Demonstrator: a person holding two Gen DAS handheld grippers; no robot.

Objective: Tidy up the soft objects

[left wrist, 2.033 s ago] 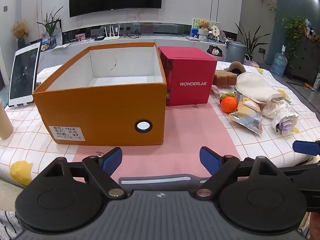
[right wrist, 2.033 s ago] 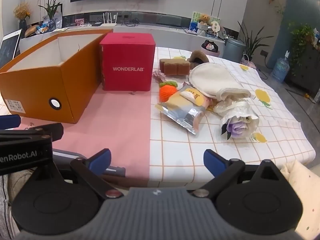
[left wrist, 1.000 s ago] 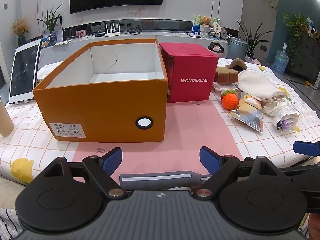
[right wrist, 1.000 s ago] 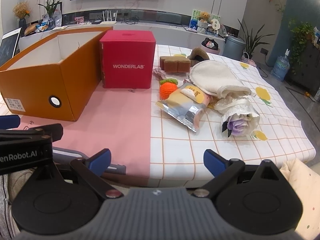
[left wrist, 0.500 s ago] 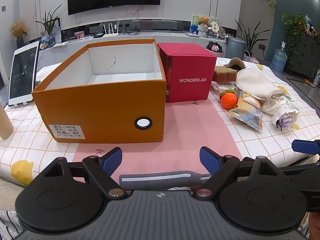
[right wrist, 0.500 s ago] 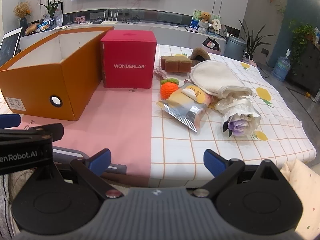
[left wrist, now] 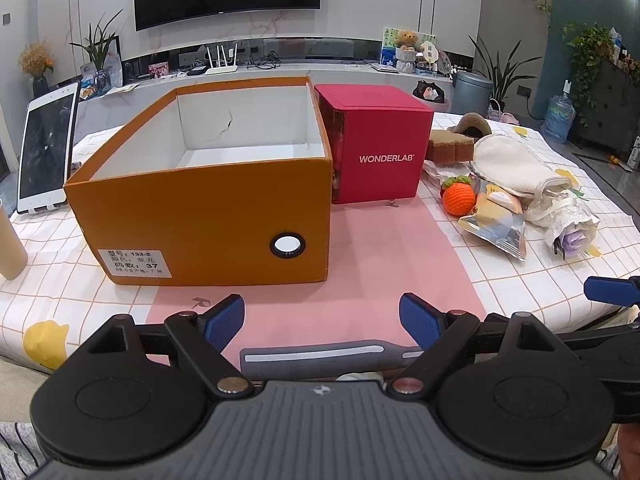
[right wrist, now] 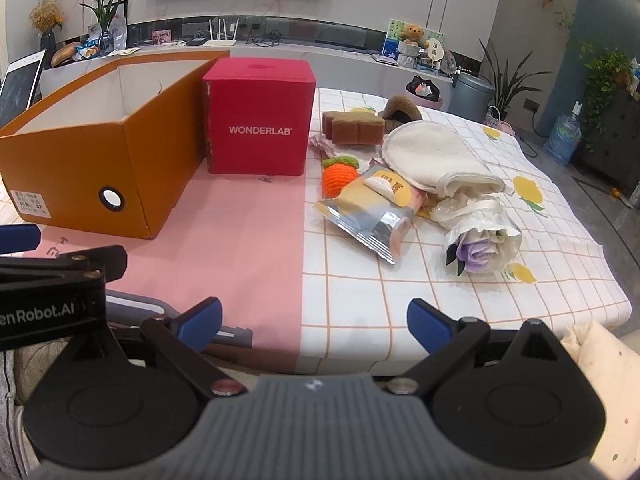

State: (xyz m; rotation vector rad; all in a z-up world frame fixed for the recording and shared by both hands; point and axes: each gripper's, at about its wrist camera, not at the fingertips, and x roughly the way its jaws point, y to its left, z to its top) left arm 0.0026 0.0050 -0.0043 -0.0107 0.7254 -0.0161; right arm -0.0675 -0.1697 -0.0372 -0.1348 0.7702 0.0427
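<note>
Tongs come first in both views: your left tongs point(left wrist: 321, 318) and right tongs point(right wrist: 315, 323) are both spread wide with nothing between the blue pads, held low at the near edge of the counter point(right wrist: 420, 300). A grey strap point(left wrist: 320, 354) lies on the pink mat point(left wrist: 360, 248) just ahead of the left tongs; its right end is cut off behind the arm.

Past that, the orange box point(left wrist: 208, 216) stands open on the left of the mat, and what you can see of its white inside is bare; the near wall hides the front of its floor. The red WONDERLAB box point(left wrist: 380, 148) sits just beside it, closed, so its contents are hidden.

The soft things lie in a heap to the right on the checked cloth: a foil snack packet point(right wrist: 368, 208), a wrapped purple flower point(right wrist: 480, 248), a knitted orange fruit point(right wrist: 338, 174), a cream towel point(right wrist: 432, 156) and brown sponges point(right wrist: 354, 128). A brown fuzzy thing point(right wrist: 400, 108) behind them is hard to make out.
</note>
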